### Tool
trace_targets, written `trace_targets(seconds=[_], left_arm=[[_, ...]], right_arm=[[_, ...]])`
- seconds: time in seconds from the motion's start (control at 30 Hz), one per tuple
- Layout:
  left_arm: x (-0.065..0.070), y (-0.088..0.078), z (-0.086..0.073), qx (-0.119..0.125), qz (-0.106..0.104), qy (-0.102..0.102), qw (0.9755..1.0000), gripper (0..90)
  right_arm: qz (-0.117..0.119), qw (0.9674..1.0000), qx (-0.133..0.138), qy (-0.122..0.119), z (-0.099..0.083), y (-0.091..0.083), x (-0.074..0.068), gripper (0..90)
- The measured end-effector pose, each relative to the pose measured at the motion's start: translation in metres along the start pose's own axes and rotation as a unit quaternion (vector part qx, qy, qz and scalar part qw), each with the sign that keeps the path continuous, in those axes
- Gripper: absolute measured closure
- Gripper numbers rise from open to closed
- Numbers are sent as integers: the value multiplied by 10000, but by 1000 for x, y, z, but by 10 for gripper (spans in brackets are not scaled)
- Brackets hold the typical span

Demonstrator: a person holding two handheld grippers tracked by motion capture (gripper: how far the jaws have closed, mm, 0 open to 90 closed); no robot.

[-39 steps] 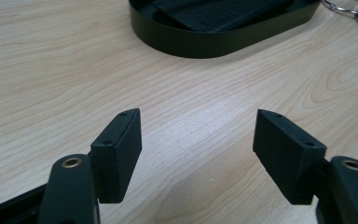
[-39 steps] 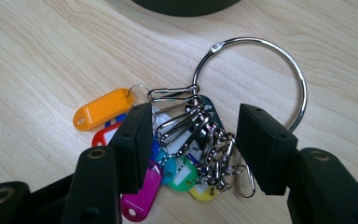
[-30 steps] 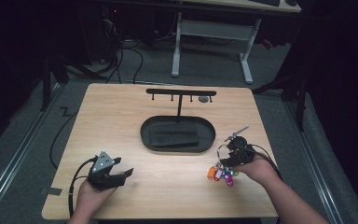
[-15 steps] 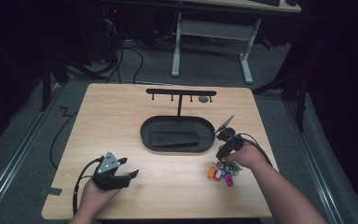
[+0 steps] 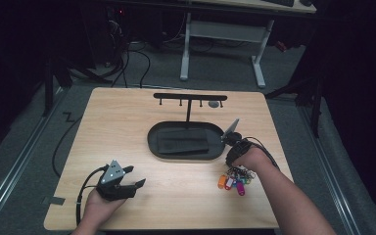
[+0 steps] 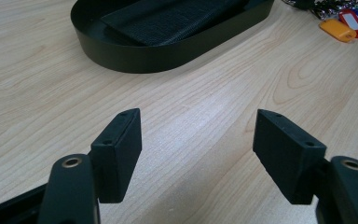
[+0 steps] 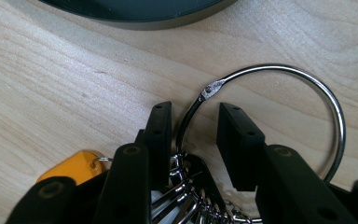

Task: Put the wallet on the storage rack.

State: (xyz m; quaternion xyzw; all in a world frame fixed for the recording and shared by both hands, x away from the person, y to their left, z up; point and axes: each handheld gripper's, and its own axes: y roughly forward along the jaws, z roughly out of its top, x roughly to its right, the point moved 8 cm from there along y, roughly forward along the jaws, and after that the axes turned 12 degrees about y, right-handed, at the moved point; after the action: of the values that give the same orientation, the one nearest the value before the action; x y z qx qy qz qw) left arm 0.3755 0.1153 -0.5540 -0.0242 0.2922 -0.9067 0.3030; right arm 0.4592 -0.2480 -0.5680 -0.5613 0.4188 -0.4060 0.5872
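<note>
A bunch of keys with orange, pink and other coloured tags [image 5: 232, 180] lies on the wooden table right of the black oval tray [image 5: 152, 142]. Its large steel ring [image 7: 279, 66] lies flat on the wood. My right gripper [image 7: 193, 121] is open, its jaws straddling the ring's left side with a gap either side of the wire; an orange tag [image 7: 70, 165] shows under the jaws. In the high view this right gripper [image 5: 234, 145] sits between tray and keys. My left gripper [image 6: 196, 140] is wide open over bare wood at the near left [image 5: 134, 176], holding nothing.
The tray [image 6: 135, 56] holds a dark flat pad. Behind it stands a black T-shaped hook rack [image 5: 190, 97] with a small grey item near its right end. Cables trail off the table's left edge. The key tags [image 6: 338, 29] lie far right of the left gripper.
My right gripper has moved up and left toward the tray's right end, while the key bunch stayed put. The left gripper shifted slightly right.
</note>
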Motion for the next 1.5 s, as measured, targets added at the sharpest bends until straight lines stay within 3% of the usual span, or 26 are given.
trace_targets(seconds=[0.17, 0.3, 0.43, 0.57, 0.77, 0.93, 1.1, 1.2, 1.23, 1.27, 1.33, 1.37, 1.4, 1.43, 1.47, 1.5], left_arm=[[1, 0, 0, 32, -1, 21, 10000, 330], [1, 0, 1, 45, -12, 4, 10000, 330], [1, 0, 1, 64, -9, 18, 10000, 330], [2, -1, 1, 60, -15, 43, 10000, 330], [3, -1, 2, 123, -65, 15, 9999, 331], [4, -1, 4, 211, -49, 62, 9997, 331], [5, -1, 5, 262, -52, 35, 9996, 331], [5, 0, 5, 230, -44, 94, 9997, 331], [5, 0, 6, 275, -45, 52, 9996, 331], [5, 0, 6, 275, -45, 52, 9996, 331], [7, 0, 6, 276, -72, 29, 9996, 331], [7, 0, 5, 243, -63, 66, 9997, 331], [7, 0, 4, 228, -44, 103, 9997, 331], [7, -1, 4, 237, -50, 95, 9997, 330], [6, -1, 4, 253, -54, 79, 9996, 331], [6, -2, 4, 252, -34, 81, 9996, 330]], right_arm=[[-67, 9998, -188, 99, -2, -1, 0, 714], [-287, 9991, -325, 34, -1, 0, -3, 756], [-325, 9988, -375, 8, 0, 0, -4, 815], [-344, 9987, -365, -43, 0, 0, -5, 866], [-338, 9990, -291, -92, -1, 0, -5, 870], [-294, 9988, -189, -338, -5, -6, -10, 871], [-99, 9982, 77, -579, -12, -27, -16, 869], [-159, 9972, 63, -732, -17, -34, -17, 871], [-248, 9962, 76, -833, -21, -44, -17, 873], [-248, 9962, 76, -833, -21, -44, -17, 873], [-248, 9962, 187, -810, -27, -60, -19, 875], [-246, 9944, 245, -996, -27, -64, -18, 876], [-231, 9952, 236, -917, -31, -68, -19, 876], [-237, 9924, 306, -1171, -30, -71, -17, 876], [-259, 9942, 241, -1014, -35, -75, -19, 876], [-267, 9924, 292, -1164, -35, -79, -18, 877]])
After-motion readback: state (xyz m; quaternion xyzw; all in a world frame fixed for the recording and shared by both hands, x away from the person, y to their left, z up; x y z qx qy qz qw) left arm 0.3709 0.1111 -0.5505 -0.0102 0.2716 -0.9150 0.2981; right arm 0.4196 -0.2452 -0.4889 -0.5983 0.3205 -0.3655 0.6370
